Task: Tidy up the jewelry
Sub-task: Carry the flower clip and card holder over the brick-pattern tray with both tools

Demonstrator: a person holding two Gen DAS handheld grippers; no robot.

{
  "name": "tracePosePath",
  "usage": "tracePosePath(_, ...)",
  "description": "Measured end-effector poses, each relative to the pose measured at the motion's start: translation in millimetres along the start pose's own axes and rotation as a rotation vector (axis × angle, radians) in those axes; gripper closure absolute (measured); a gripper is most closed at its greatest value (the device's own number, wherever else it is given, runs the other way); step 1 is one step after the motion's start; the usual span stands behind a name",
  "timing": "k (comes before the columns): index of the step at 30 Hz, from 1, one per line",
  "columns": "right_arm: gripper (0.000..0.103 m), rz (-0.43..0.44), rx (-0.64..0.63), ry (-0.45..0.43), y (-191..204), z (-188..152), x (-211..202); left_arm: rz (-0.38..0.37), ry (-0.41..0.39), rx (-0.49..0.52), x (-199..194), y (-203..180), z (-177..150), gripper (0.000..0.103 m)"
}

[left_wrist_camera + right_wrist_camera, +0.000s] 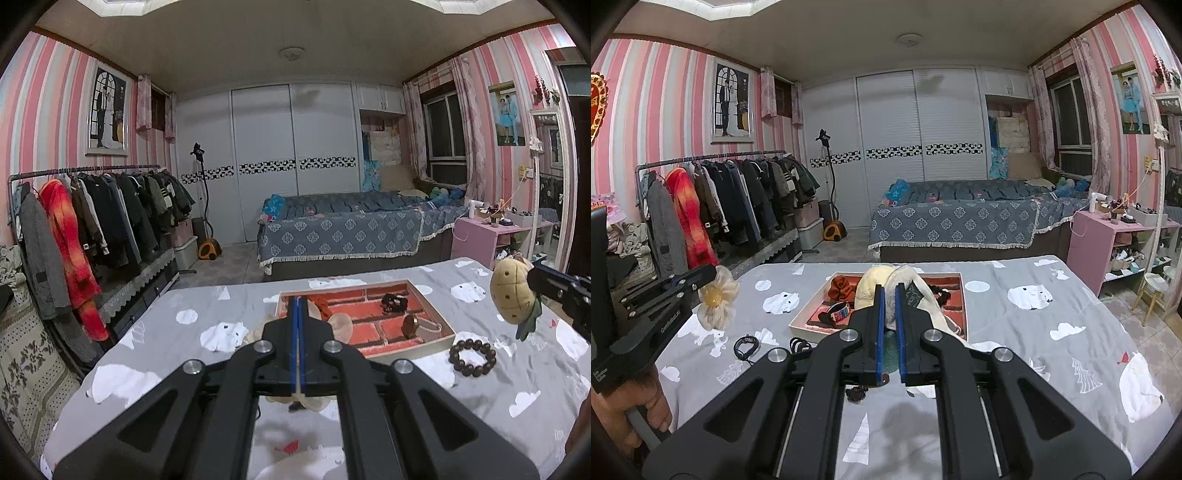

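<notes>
A shallow tray [406, 356] lined with a red brick pattern lies on the grey cloud-print cloth. My left gripper [298, 301] is shut on a cream fabric flower [714, 297]; its petals show beside the fingers [341, 325], and it hangs above the cloth left of the tray [805, 321]. My right gripper [890, 291] is shut on a tan plush pineapple [511, 291] with green leaves, raised to the right of the tray. The plush [871, 286] hides part of the tray. A wooden bead bracelet [472, 357] lies on the cloth by the tray's front right corner.
The tray holds a black scrunchie [394, 303], a bronze round piece [410, 326], a rust scrunchie [842, 288] and a colourful band [836, 314]. Black bands [748, 345] [799, 345] lie on the cloth left of it. A clothes rack [92, 221] stands left.
</notes>
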State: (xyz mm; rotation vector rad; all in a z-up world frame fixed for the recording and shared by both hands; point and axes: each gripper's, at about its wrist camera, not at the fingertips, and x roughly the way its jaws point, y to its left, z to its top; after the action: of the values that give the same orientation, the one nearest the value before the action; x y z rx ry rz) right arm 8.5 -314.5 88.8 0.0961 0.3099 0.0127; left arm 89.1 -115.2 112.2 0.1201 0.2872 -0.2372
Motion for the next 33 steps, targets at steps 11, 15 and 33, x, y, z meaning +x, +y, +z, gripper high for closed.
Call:
tracePosePath(11,0.096,0.013,-0.011,0.001,-6,31,69,-0.024,0.043,-0.007,78,4,36,0.103)
tracePosePath(15,0.096,0.004,-0.021,0.010,-15,47,114,-0.030,0.063,-0.003,119,-1,45,0.103)
tracePosePath(33,0.096,-0.045,-0.097,0.334,-28,1,345,-0.041,0.350,-0.010,320,-20,-13,0.103)
